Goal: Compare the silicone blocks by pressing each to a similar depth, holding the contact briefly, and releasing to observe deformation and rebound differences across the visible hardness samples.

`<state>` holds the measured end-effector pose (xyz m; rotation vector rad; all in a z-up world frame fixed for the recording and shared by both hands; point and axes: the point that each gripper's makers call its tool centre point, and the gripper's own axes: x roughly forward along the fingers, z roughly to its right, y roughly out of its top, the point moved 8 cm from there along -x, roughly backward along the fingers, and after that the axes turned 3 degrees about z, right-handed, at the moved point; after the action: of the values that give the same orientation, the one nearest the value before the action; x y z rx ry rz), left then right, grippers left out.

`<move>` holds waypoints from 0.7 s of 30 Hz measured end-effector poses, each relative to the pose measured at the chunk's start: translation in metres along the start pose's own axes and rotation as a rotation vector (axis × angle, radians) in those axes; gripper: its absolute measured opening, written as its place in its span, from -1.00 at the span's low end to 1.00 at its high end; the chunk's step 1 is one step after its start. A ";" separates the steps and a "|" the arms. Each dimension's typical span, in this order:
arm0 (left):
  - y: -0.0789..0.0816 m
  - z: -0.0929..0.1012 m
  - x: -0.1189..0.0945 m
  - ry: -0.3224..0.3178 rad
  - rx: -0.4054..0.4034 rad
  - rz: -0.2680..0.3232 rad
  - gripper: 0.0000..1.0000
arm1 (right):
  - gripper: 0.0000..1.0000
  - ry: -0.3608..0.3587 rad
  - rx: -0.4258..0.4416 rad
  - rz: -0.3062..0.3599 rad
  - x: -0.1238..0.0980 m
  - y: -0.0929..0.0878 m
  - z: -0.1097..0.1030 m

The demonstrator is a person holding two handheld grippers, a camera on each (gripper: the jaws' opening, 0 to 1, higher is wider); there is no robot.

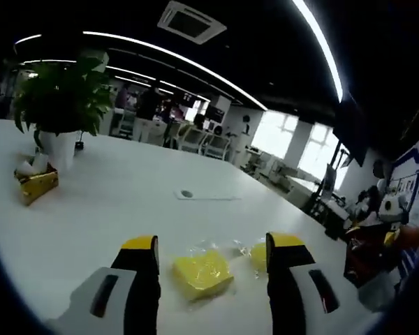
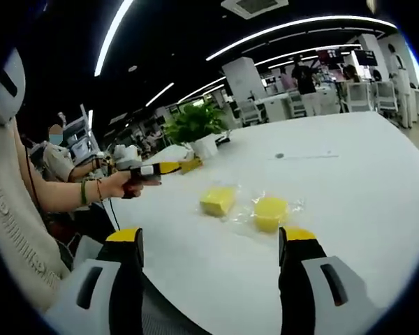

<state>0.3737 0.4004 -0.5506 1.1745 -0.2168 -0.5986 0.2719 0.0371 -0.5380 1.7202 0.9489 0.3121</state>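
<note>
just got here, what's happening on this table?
A person holds a two-jaw gripper in each hand over a white table. Two yellow silicone samples lie on clear wrap: a square block and a round block. The left gripper is open with the square block just ahead between its jaws. The right gripper is open too, set back from both. Neither touches a block yet. A potted plant stands further back.

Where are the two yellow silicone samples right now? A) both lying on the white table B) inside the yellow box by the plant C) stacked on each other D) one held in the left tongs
A: the square block and round block lie side by side on the white table, ahead of open tongs.
</note>
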 end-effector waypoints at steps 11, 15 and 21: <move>-0.039 0.055 -0.068 -0.056 0.141 -0.068 0.42 | 0.52 0.010 0.060 0.143 0.003 0.002 -0.006; -0.052 0.069 -0.079 -0.067 0.177 -0.095 0.40 | 0.51 0.012 0.016 0.099 0.000 -0.006 -0.010; -0.059 0.078 -0.092 -0.076 0.163 -0.100 0.45 | 0.56 0.015 -0.051 0.070 -0.011 -0.015 -0.015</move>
<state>0.2426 0.3737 -0.5612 1.3266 -0.2762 -0.7248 0.2488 0.0413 -0.5432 1.7093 0.8853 0.3925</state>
